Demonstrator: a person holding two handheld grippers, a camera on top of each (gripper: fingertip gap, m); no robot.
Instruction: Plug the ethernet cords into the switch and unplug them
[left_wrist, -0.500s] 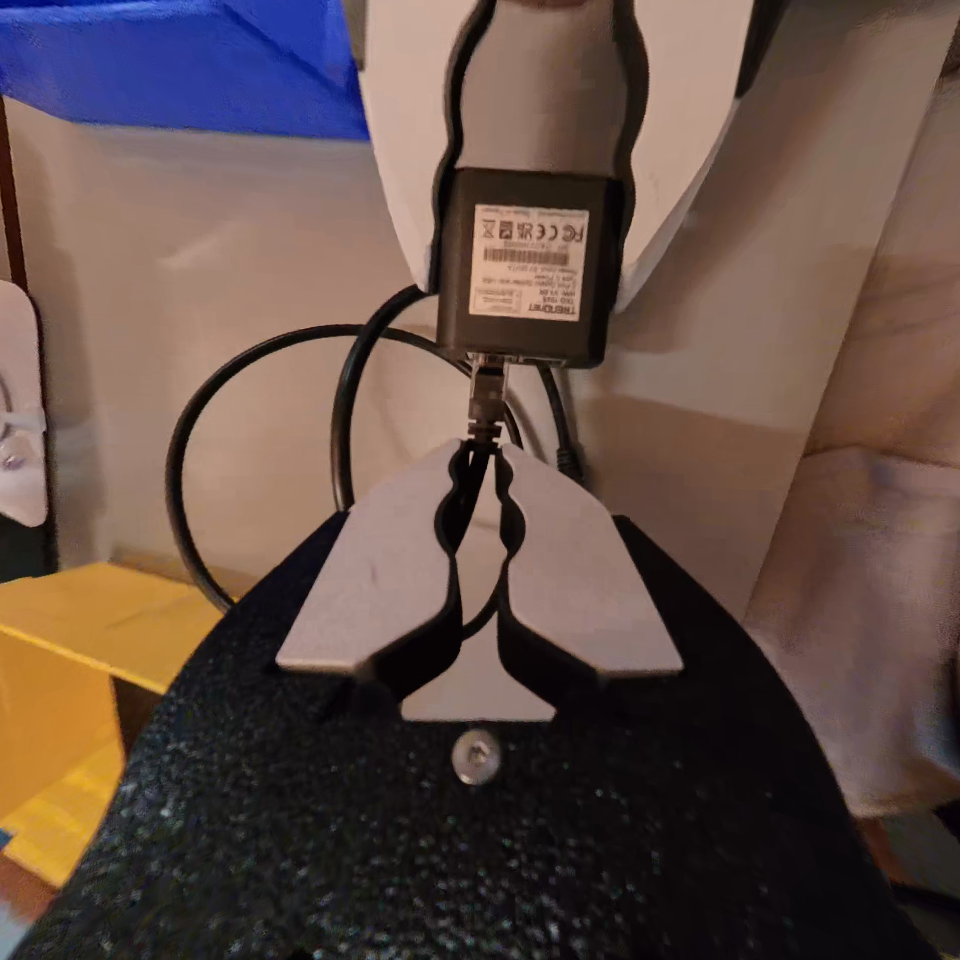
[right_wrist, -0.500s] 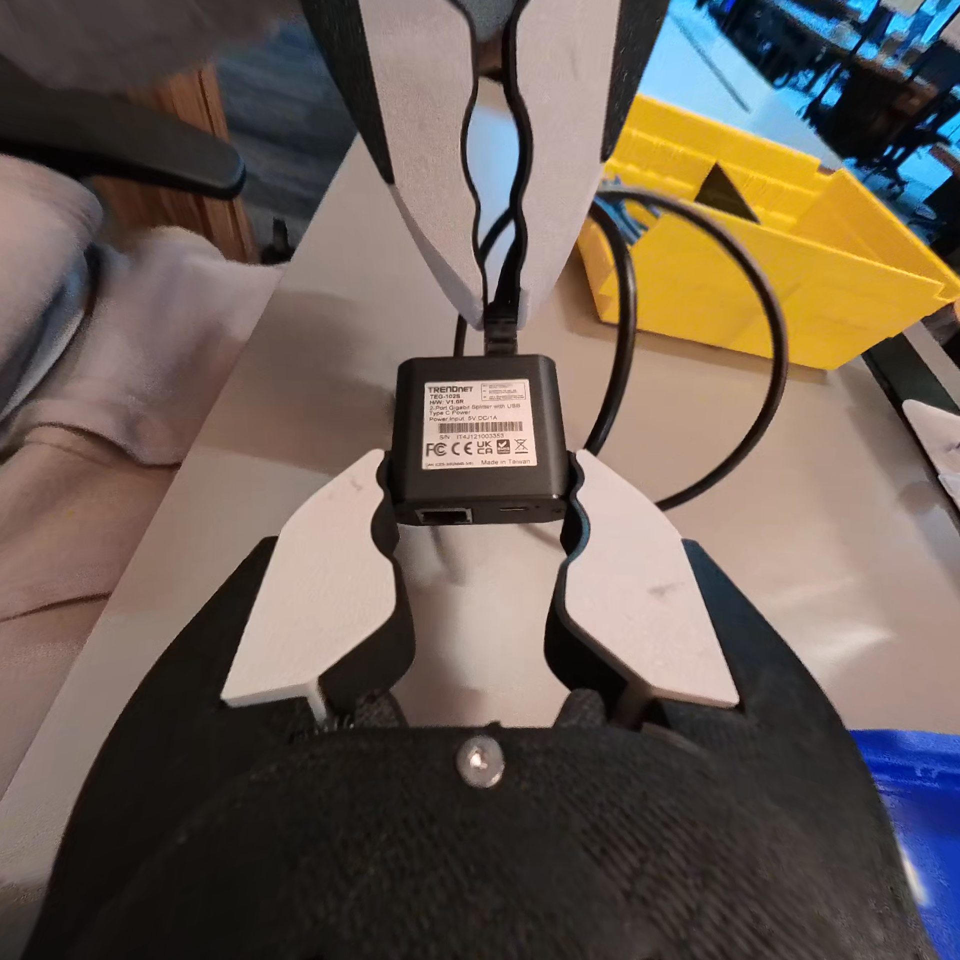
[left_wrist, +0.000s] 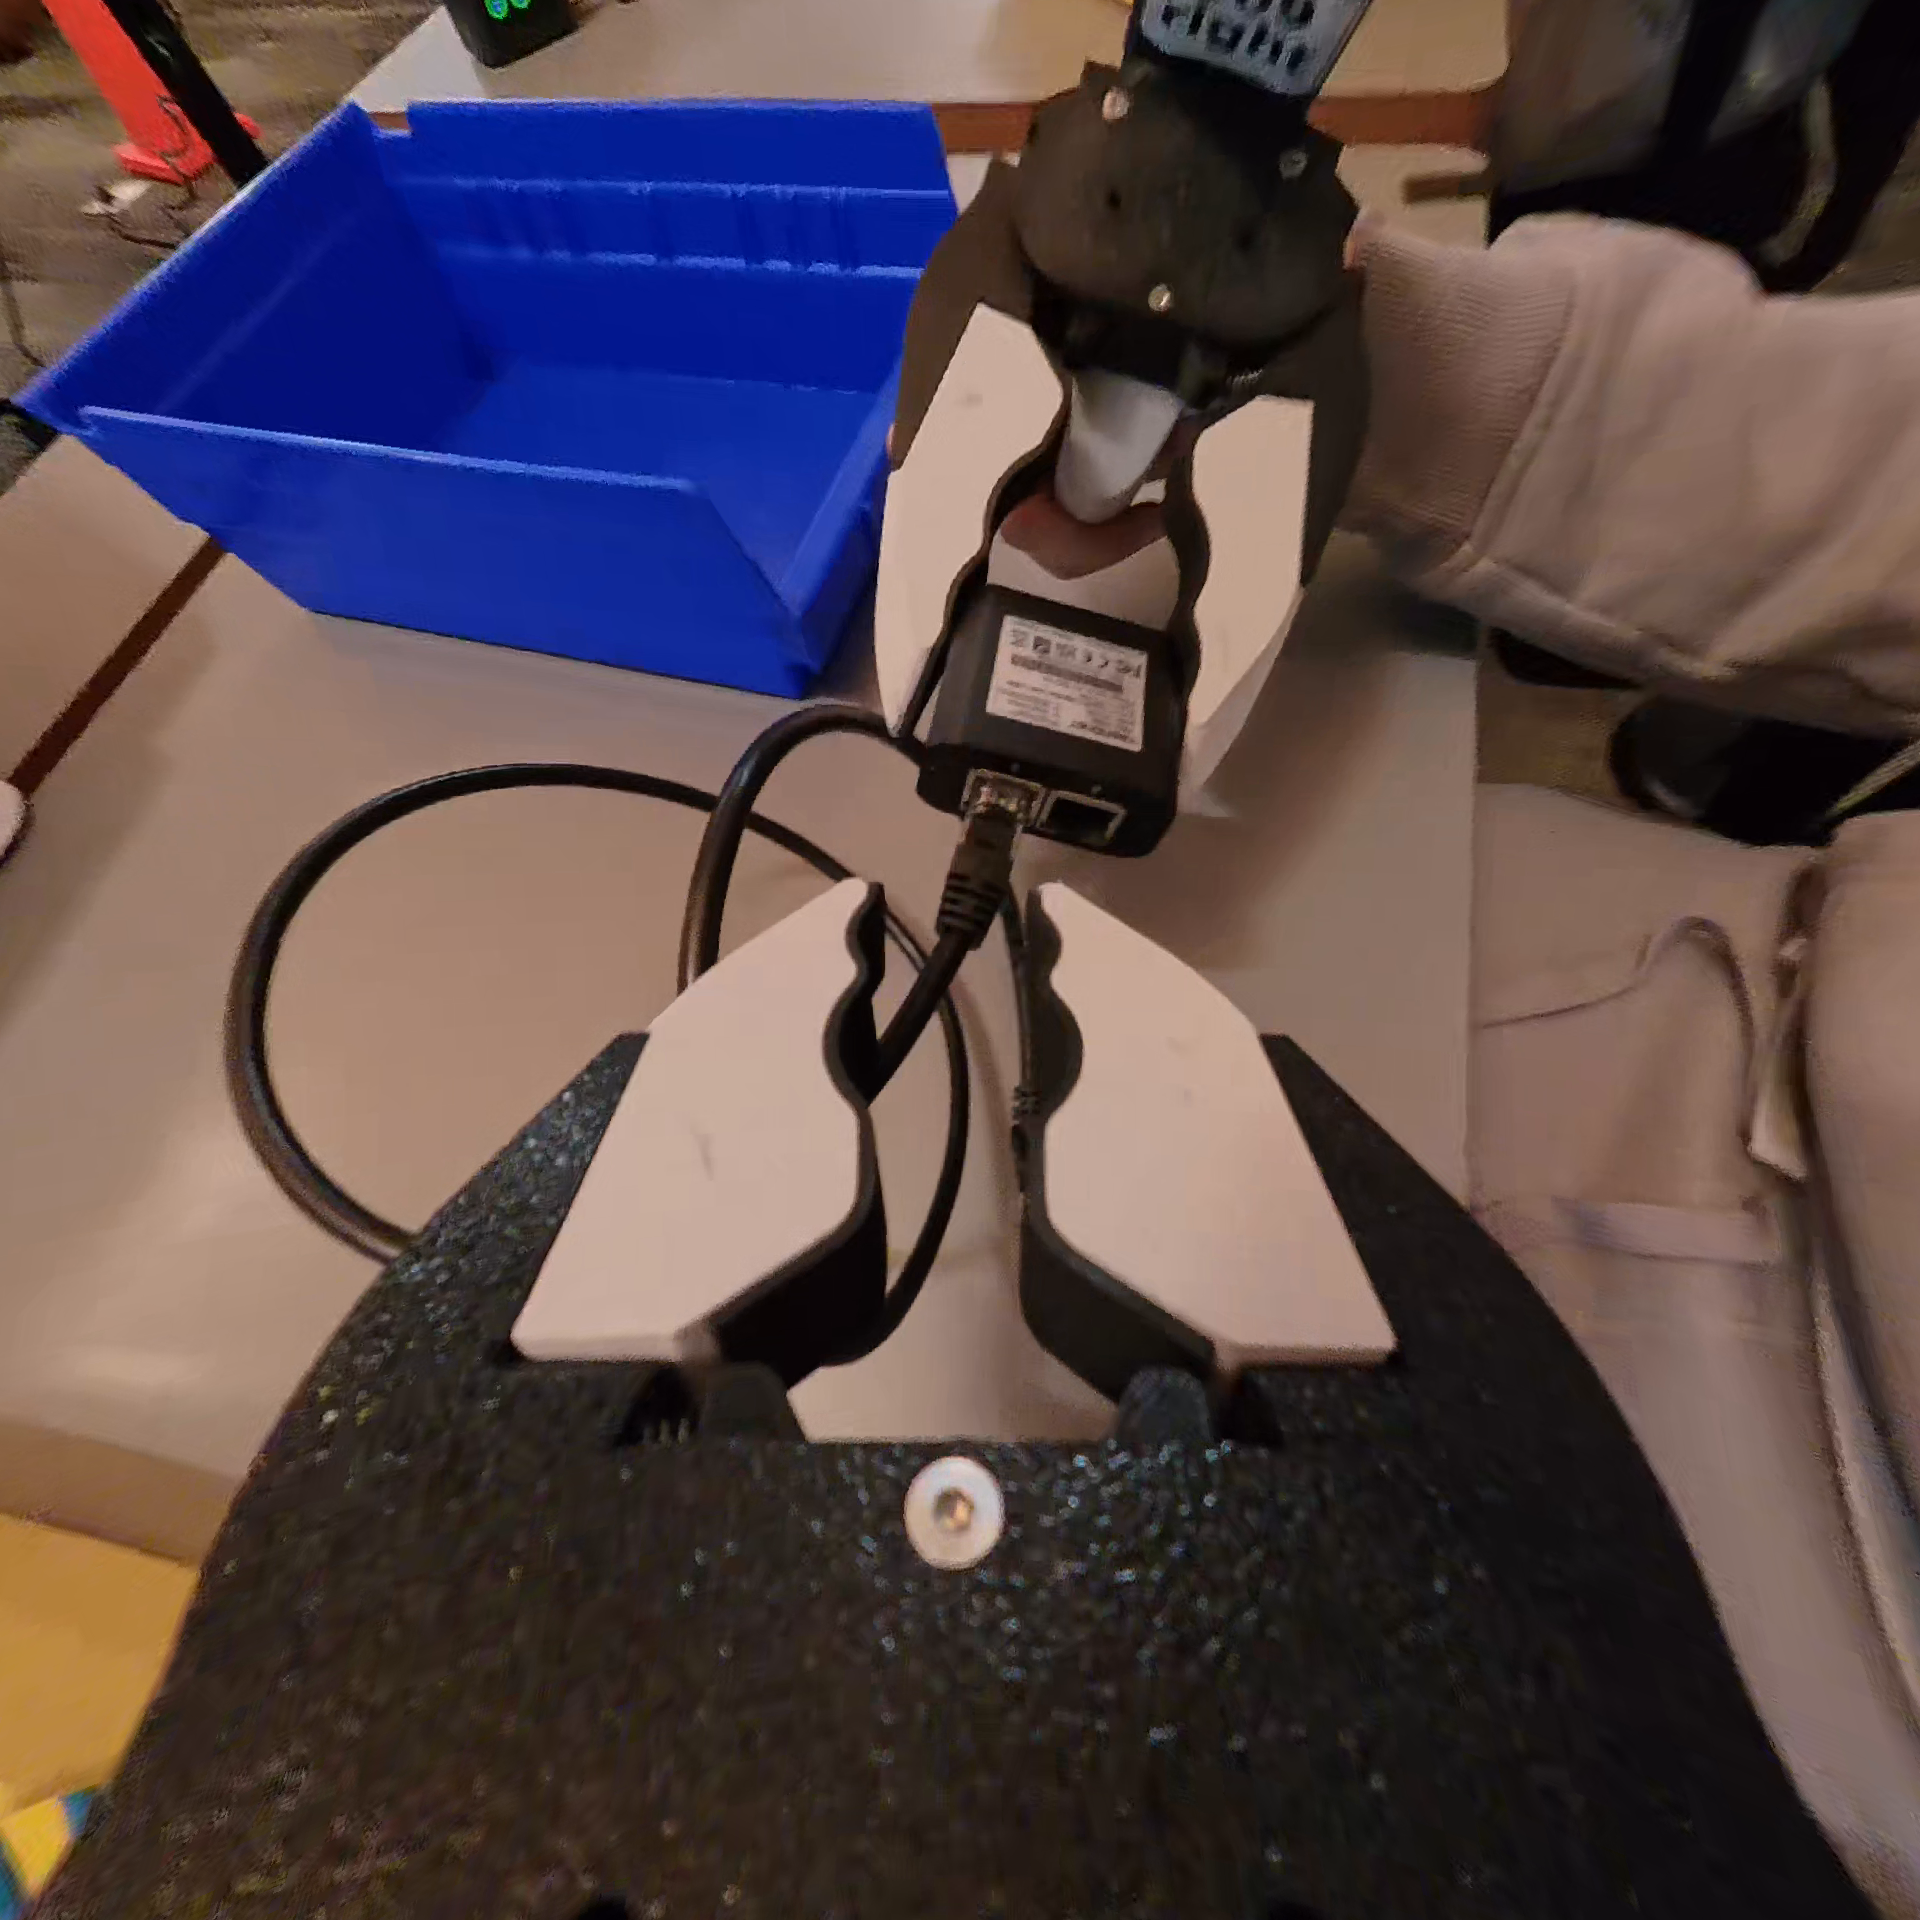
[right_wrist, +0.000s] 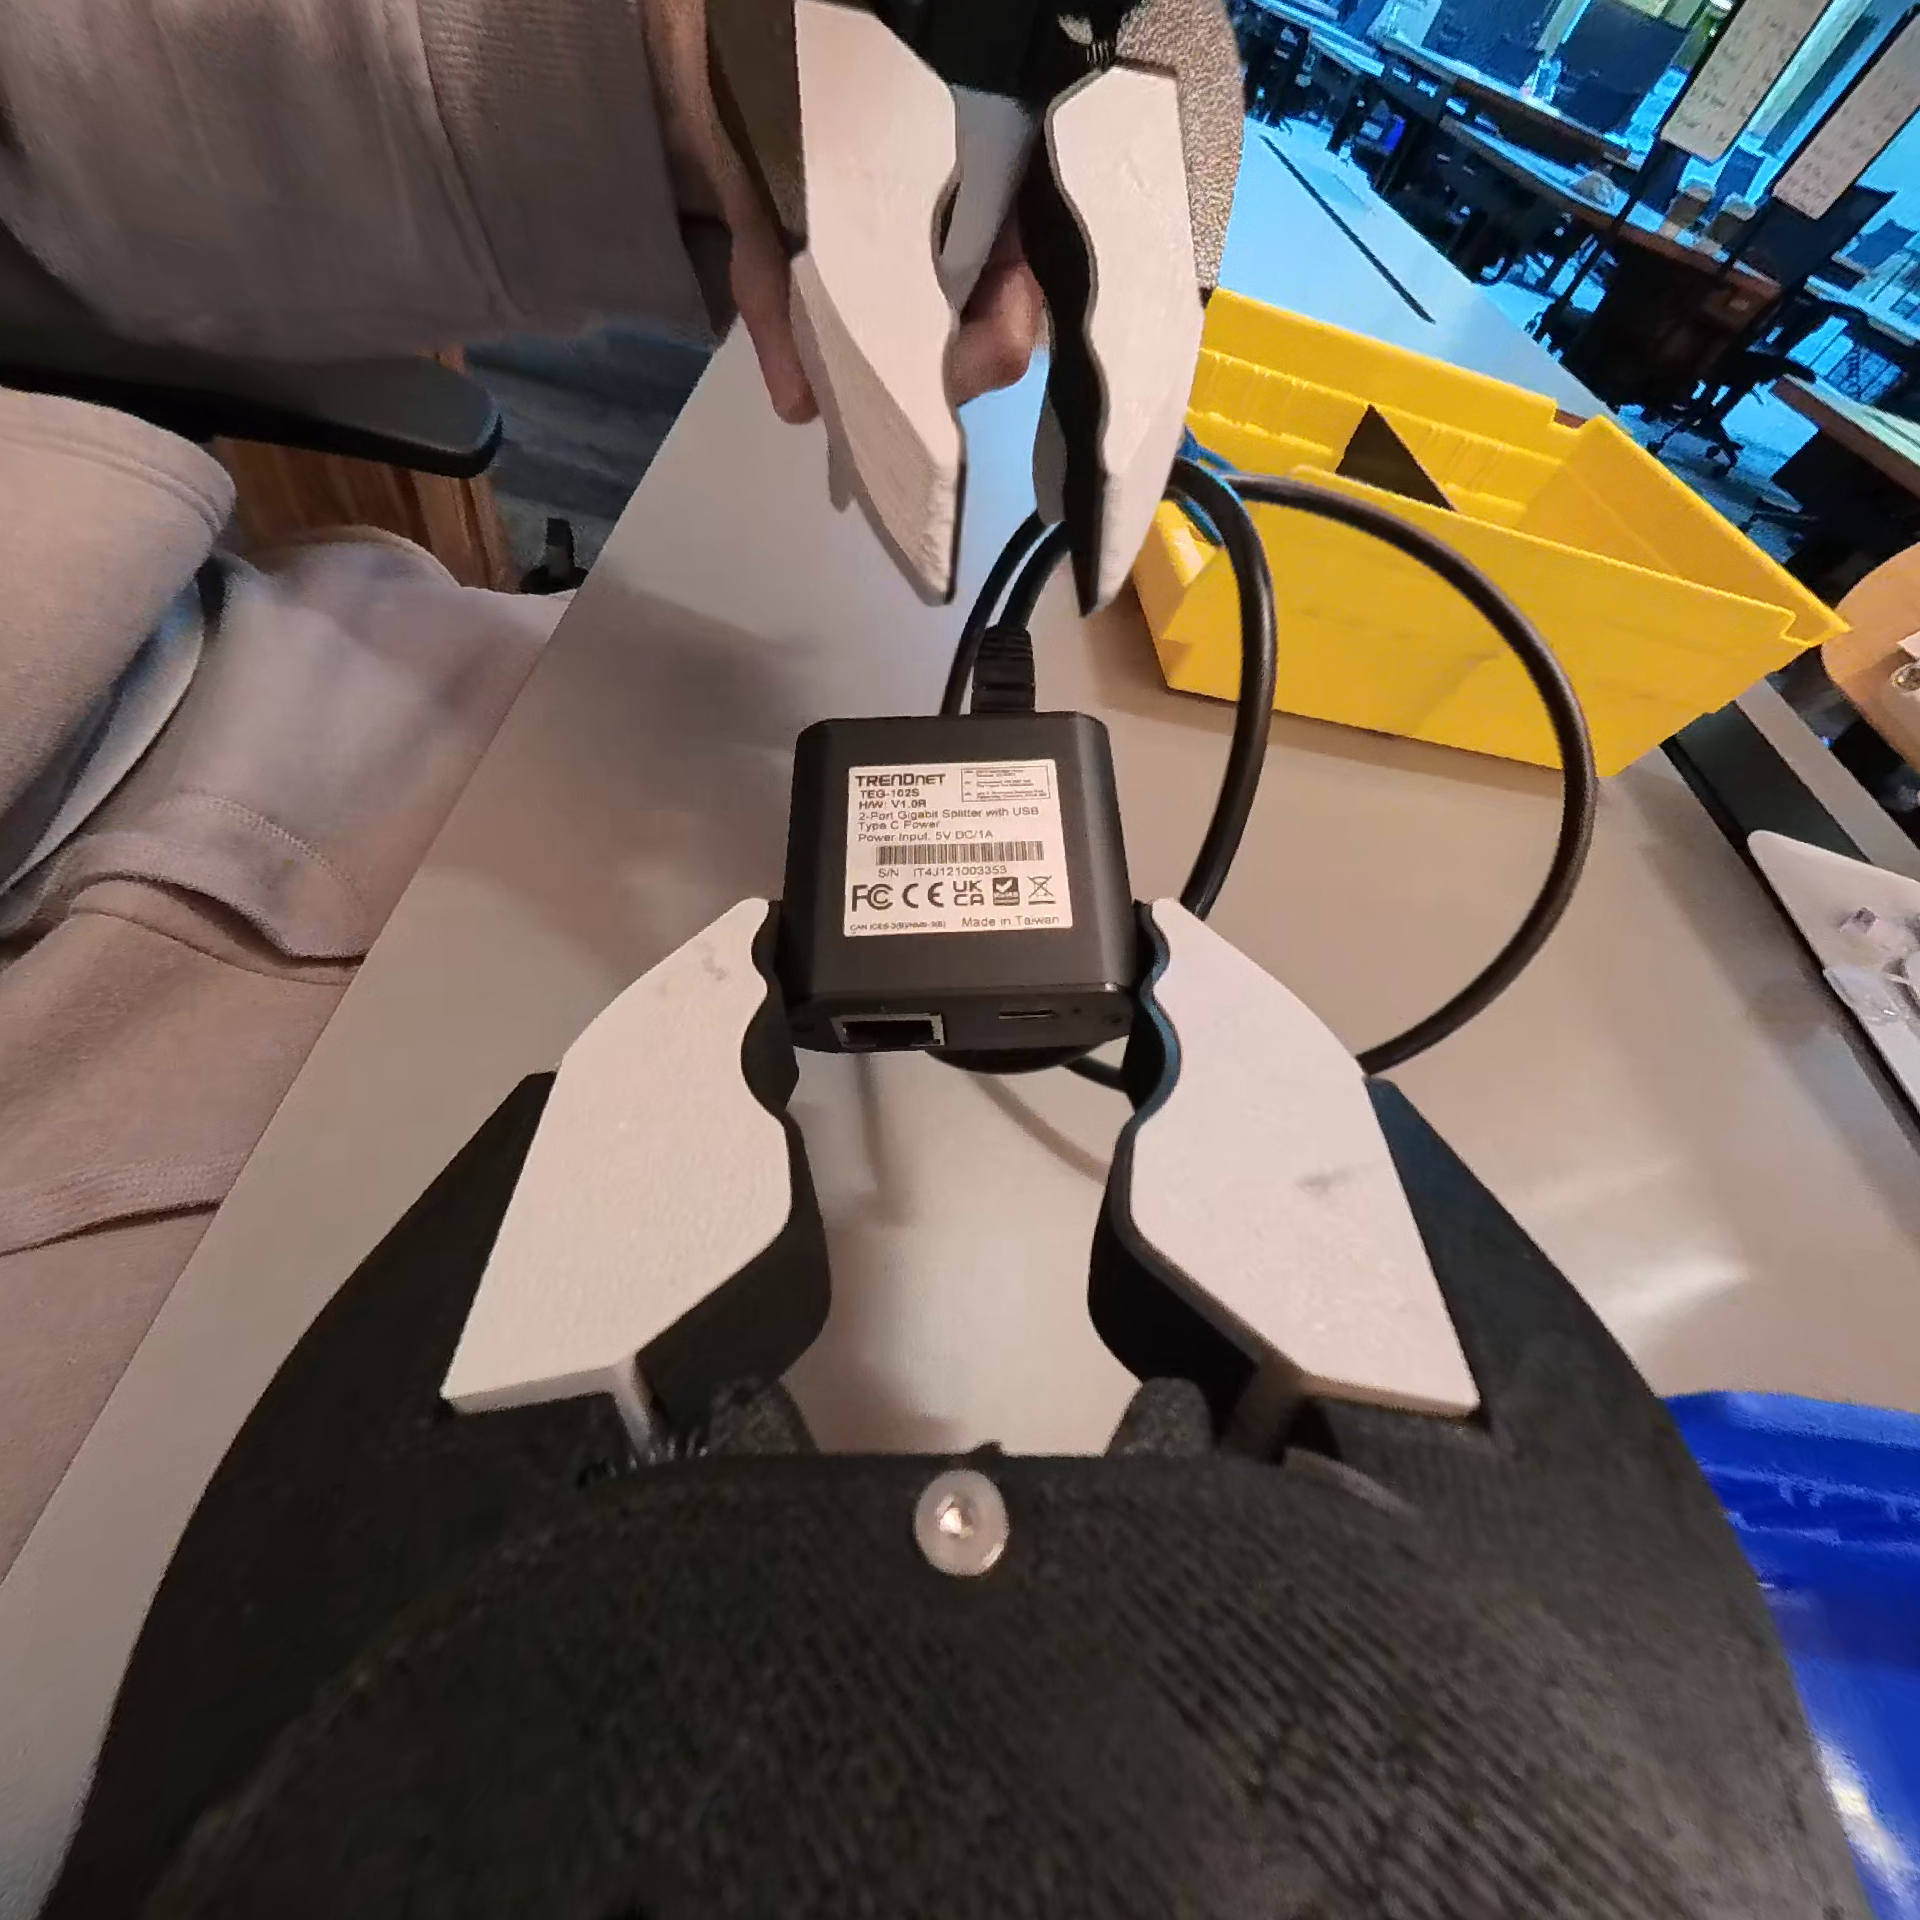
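Observation:
The black switch (right_wrist: 956, 862), with a white label on top, is clamped between the fingers of my right gripper (right_wrist: 961, 935) just above the grey table (right_wrist: 623, 831). One black ethernet cord (right_wrist: 1558, 810) loops over the table. Its plug (left_wrist: 987, 842) sits in the left port on the switch (left_wrist: 1049, 717); the port beside it is empty. My left gripper (left_wrist: 951, 904) is open just short of the plug, with the cord running loosely between its fingers. It shows in the right wrist view (right_wrist: 1008, 582) above the switch's far side. The right gripper (left_wrist: 1055, 748) faces me in the left wrist view.
A blue bin (left_wrist: 499, 416) stands behind the switch in the left wrist view. A yellow bin (right_wrist: 1455, 623) stands past the cord loop. A person's grey sleeve (left_wrist: 1610, 468) and clothing (left_wrist: 1662, 1143) lie along the table's edge. A white tray (right_wrist: 1849, 935) sits at the right. My right fingertips sit around 6 centimeters from my left ones.
My left gripper has opened, let go of the cord behind the plug and drawn back and up. The plug stays in the switch. The right gripper still holds the switch.

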